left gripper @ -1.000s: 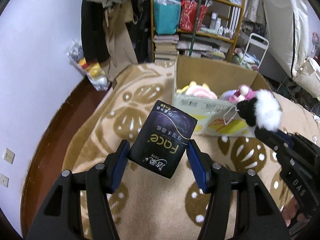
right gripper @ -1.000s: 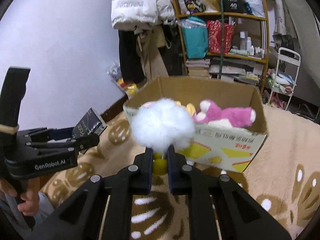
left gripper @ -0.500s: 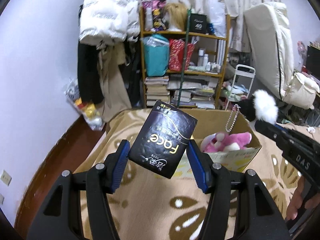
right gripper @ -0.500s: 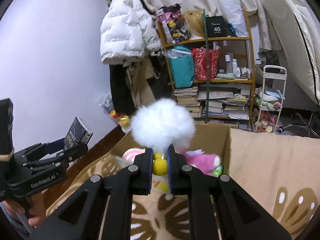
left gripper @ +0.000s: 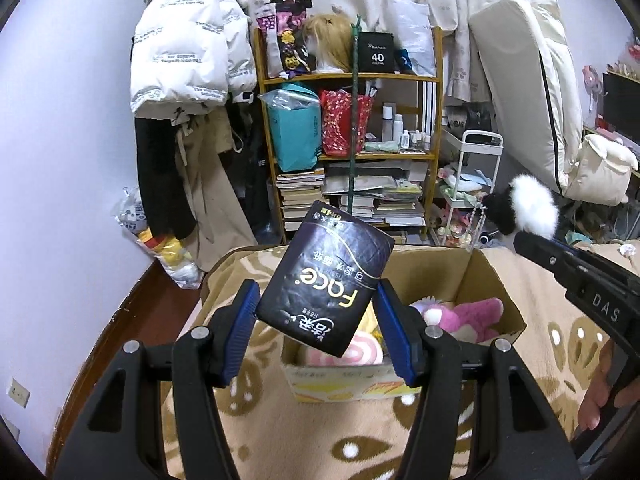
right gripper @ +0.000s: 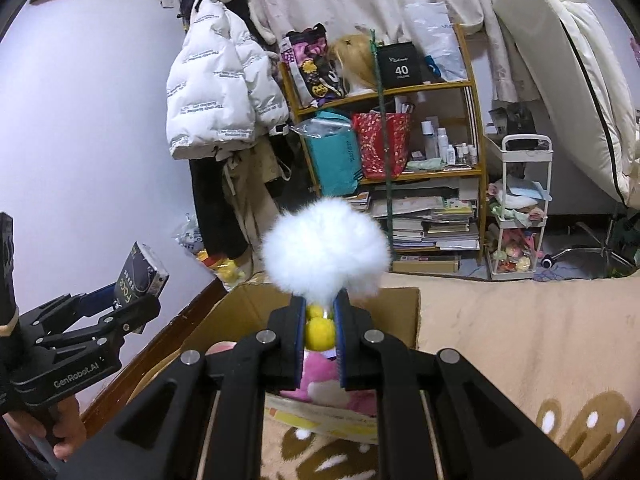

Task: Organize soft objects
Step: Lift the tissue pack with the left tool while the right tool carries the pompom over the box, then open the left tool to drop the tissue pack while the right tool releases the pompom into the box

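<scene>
My left gripper [left gripper: 316, 300] is shut on a black tissue pack [left gripper: 326, 276], held tilted above the near left corner of an open cardboard box [left gripper: 492, 276]. A pink plush [left gripper: 464, 316] and a pink-and-white soft toy [left gripper: 360, 350] lie inside the box. My right gripper [right gripper: 320, 312] is shut on a fluffy white pompom toy [right gripper: 326, 252] with yellow balls [right gripper: 319, 328], hovering over the box [right gripper: 240, 304]. In the left wrist view the pompom [left gripper: 534, 210] shows a black part and a dangling bead chain [left gripper: 476, 220]. The tissue pack [right gripper: 140, 276] appears at the left of the right wrist view.
The box sits on a beige patterned blanket [left gripper: 280, 432]. Behind it stand a crowded wooden shelf [left gripper: 352, 152], a hanging white puffer jacket [left gripper: 188, 44], a small white cart [left gripper: 476, 184] and a leaning mattress [left gripper: 528, 88]. A wooden floor strip [left gripper: 132, 320] runs along the left wall.
Both grippers have risen and tipped upward, so the room's back wall fills more of each view. The box now sits lower and closer beneath them. Both grips are unchanged.
</scene>
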